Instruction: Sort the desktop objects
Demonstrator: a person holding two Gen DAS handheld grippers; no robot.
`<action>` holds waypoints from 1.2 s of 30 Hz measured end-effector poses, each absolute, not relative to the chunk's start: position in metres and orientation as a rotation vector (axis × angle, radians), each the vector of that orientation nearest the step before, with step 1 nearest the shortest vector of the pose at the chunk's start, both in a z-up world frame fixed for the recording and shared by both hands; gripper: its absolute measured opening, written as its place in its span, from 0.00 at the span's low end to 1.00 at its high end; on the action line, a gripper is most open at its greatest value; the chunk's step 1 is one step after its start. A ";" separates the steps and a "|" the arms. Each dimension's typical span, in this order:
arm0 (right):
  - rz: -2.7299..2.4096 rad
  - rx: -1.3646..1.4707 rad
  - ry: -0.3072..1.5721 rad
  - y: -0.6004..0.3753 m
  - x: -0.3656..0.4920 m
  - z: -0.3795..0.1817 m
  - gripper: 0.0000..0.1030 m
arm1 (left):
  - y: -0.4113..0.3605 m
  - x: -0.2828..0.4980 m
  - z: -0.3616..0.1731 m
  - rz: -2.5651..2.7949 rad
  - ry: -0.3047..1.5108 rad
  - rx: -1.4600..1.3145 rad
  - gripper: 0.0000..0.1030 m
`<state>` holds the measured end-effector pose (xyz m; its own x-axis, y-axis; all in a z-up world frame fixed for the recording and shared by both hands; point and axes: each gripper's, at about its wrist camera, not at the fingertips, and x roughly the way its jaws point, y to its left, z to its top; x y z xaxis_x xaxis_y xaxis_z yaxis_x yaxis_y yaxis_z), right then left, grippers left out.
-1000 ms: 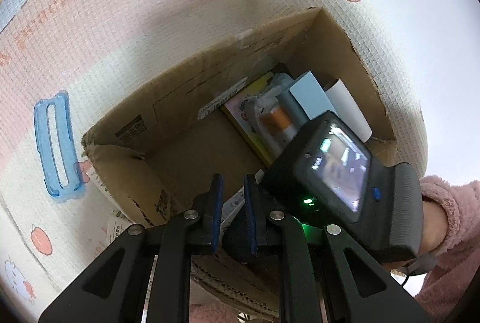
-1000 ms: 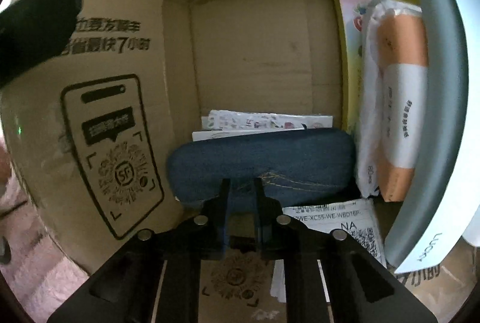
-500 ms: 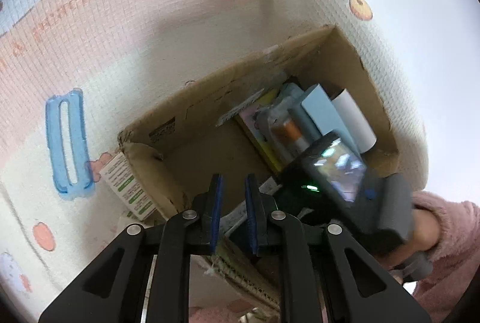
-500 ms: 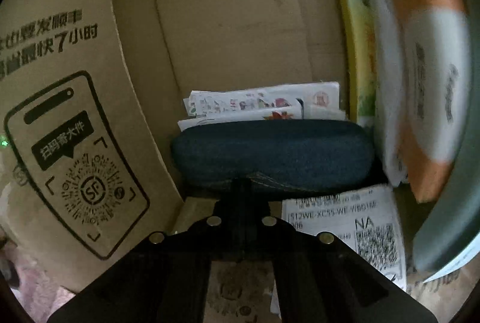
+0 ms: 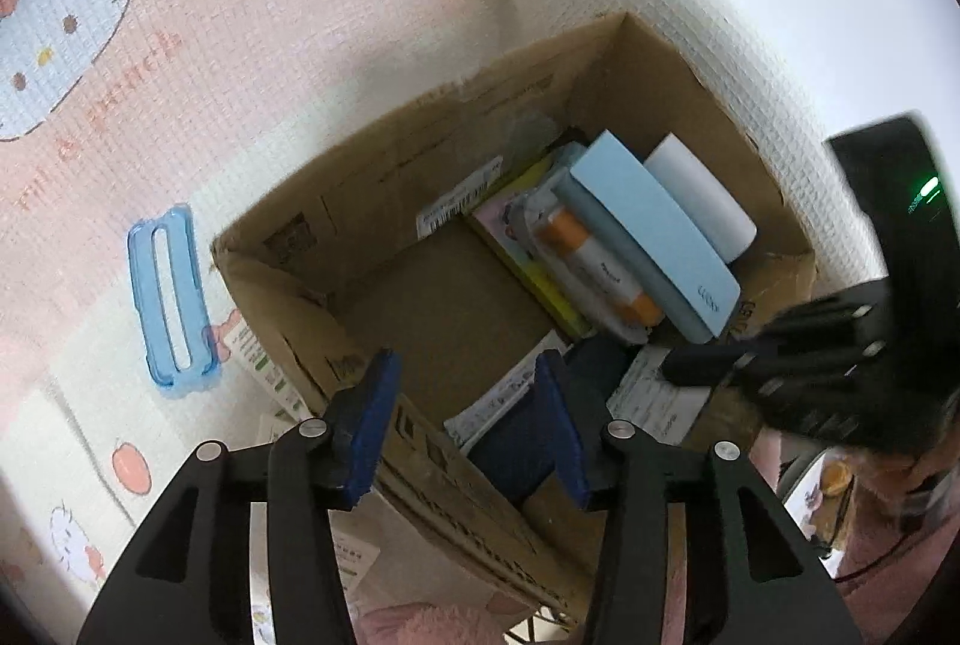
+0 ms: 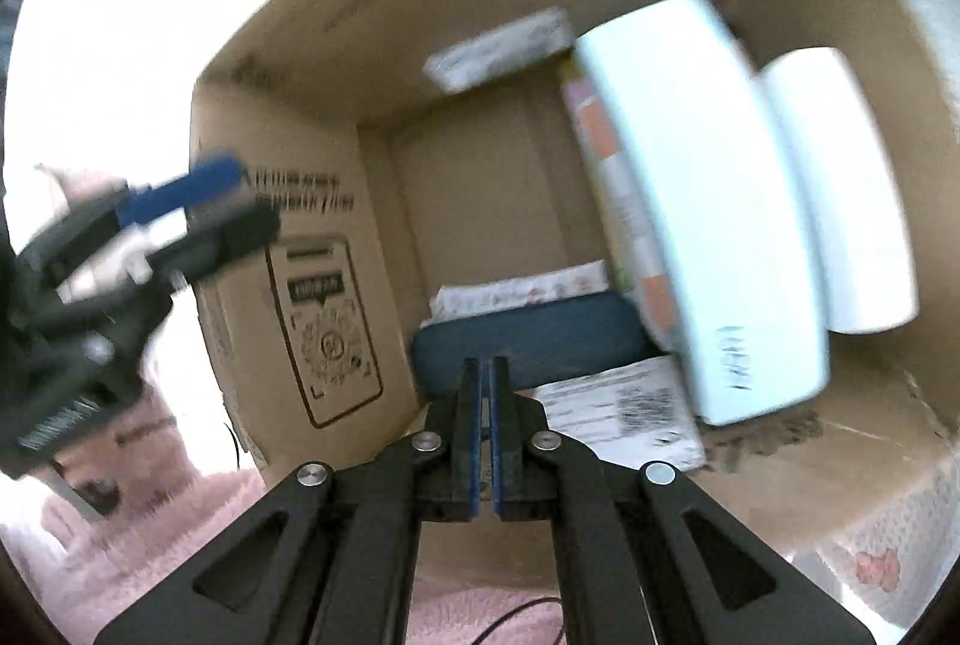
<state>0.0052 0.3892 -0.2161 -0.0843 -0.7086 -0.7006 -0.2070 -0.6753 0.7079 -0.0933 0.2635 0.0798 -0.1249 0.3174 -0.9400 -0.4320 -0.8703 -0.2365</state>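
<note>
An open cardboard box [image 5: 372, 201] holds a light blue box [image 5: 654, 231], a white roll [image 5: 702, 189], an orange-and-white wipes pack [image 5: 594, 261] and a dark blue case [image 5: 516, 447]. My left gripper [image 5: 465, 369] hovers over the box's near wall. Its jaws are opening wide and grip nothing. My right gripper [image 6: 485, 363] is shut and empty, above the dark blue case [image 6: 528, 339] lying on the box floor. It appears blurred at the right of the left wrist view [image 5: 690, 366]. The left gripper [image 6: 252, 195] shows at the left of the right wrist view.
The box [image 6: 312, 225] stands on a cartoon-printed play mat [image 5: 180, 45]. A blue plastic frame [image 5: 171, 297] lies on the mat to its left. A small green-printed carton [image 5: 258, 357] sits against the box. A paper label [image 6: 624, 405] lies inside. A pink fluffy sleeve [image 6: 150, 495] is nearby.
The left jaws have spread from nearly shut to wide, and the gripper has lifted. The right gripper has shut fully and backed up out of the box, away from the dark blue case.
</note>
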 end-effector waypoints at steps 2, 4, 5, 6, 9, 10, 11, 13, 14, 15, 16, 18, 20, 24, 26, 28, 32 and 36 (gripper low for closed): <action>-1.871 1.763 -1.022 0.416 0.015 -0.218 0.00 | 0.265 -0.086 0.081 2.044 0.134 -1.662 0.56; -1.984 1.715 -1.031 0.424 0.047 -0.206 0.00 | 0.268 -0.076 0.084 2.070 0.151 -1.632 0.58; -2.042 1.695 -1.032 0.420 0.045 -0.190 0.00 | 0.270 -0.073 0.085 2.083 0.163 -1.618 0.59; -2.109 1.661 -1.026 0.435 0.049 -0.181 0.00 | 0.273 -0.068 0.086 2.099 0.176 -1.603 0.59; -2.190 1.550 -1.109 0.439 0.067 -0.168 0.09 | 0.276 -0.056 0.090 2.129 0.193 -1.580 0.59; -2.186 1.527 -1.145 0.440 0.069 -0.168 0.20 | 0.276 -0.052 0.092 2.138 0.194 -1.573 0.59; -2.177 1.505 -1.173 0.436 0.072 -0.169 0.36 | 0.275 -0.048 0.093 2.150 0.197 -1.567 0.59; -2.193 1.486 -1.185 0.467 0.074 -0.154 0.50 | 0.274 -0.040 0.094 2.183 0.219 -1.559 0.60; -2.206 1.496 -1.169 0.471 0.077 -0.144 0.50 | 0.273 -0.036 0.094 2.201 0.232 -1.549 0.60; -2.216 1.514 -1.138 0.478 0.078 -0.132 0.50 | 0.272 -0.033 0.095 2.213 0.245 -1.541 0.60; -2.220 1.520 -1.121 0.475 0.079 -0.131 0.51 | 0.271 -0.029 0.095 2.224 0.256 -1.536 0.60; -2.223 1.525 -1.104 0.465 0.079 -0.134 0.51 | 0.270 -0.023 0.095 2.233 0.263 -1.540 0.61; -2.246 1.528 -1.076 0.461 0.082 -0.127 0.52 | 0.268 -0.019 0.094 2.223 0.245 -1.548 0.65; -2.308 1.544 -1.019 0.452 0.082 -0.116 0.57 | 0.269 -0.014 0.095 2.216 0.206 -1.542 0.67; -2.322 1.548 -0.993 0.445 0.080 -0.113 0.58 | 0.270 -0.012 0.095 2.216 0.202 -1.534 0.67; -2.333 1.561 -0.979 0.442 0.083 -0.110 0.58 | 0.270 -0.011 0.095 2.208 0.189 -1.531 0.67; -2.337 1.582 -0.968 0.439 0.088 -0.111 0.59 | 0.267 -0.012 0.093 2.199 0.146 -1.539 0.67; -2.332 1.618 -0.940 0.435 0.087 -0.114 0.59 | 0.264 -0.010 0.095 2.203 0.136 -1.524 0.67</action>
